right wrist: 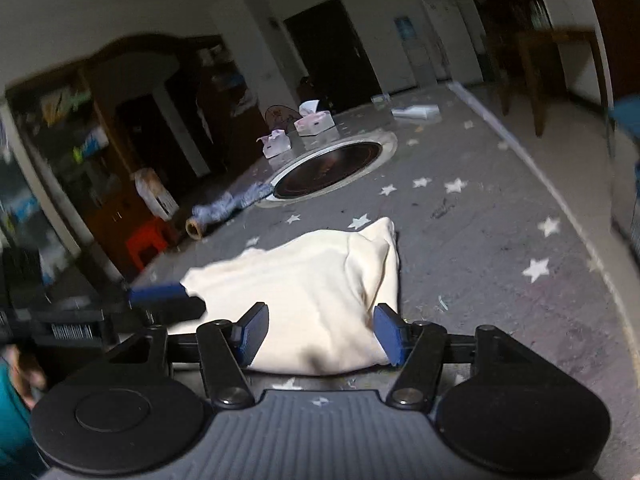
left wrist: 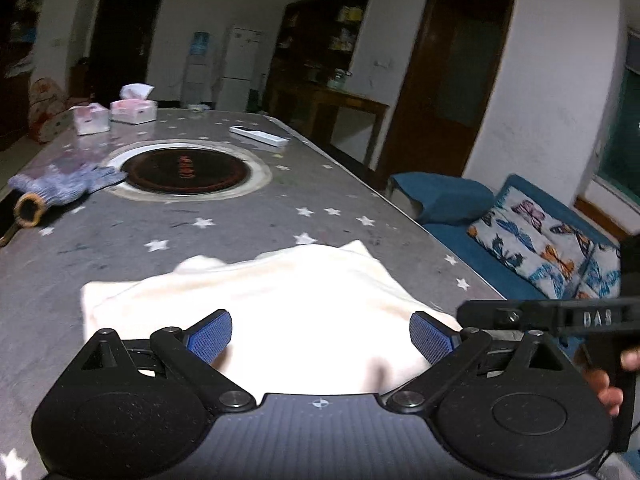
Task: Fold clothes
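- Cream garment [left wrist: 272,312], folded into a thick bundle, lies on the grey star-print surface [left wrist: 248,224], near its front edge.
- Left gripper [left wrist: 320,338]: jaws wide apart, blue pads either side of the bundle's near end, nothing clamped; cloth fills the gap at 12 o'clock. Can't tell if the pads touch the cloth.
- Right gripper [right wrist: 321,334]: jaws apart too, blue pads flank the bundle's near edge [right wrist: 320,304]; no grip on it.
- In the left view the right gripper's black body [left wrist: 560,316] sits at 3 o'clock, w/ the person's fingers [left wrist: 608,384] on its handle.
- In the right view the left gripper's blue-tipped finger [right wrist: 160,294] shows at 9 o'clock, just beside the bundle's left corner; blurred.
- Bundle's far corner sticks up a bit in the right view, approx 12 o'clock; a fold ridge runs down its right side.
- Round inset hotplate [left wrist: 188,170] w/ metal ring sits in the surface well beyond the garment, 11 o'clock in the left view.
- Grey knit glove [left wrist: 60,184] lies touching the ring's left rim; a short tube-like roll [left wrist: 28,208] just beside it.
- Two tissue boxes [left wrist: 120,112] at the far end of the surface, close together; white remote-like bar [left wrist: 258,136] at approx 12 o'clock, apart from them.
- Blue sofa w/ butterfly cushion [left wrist: 540,240] beside the surface at 3 o'clock.
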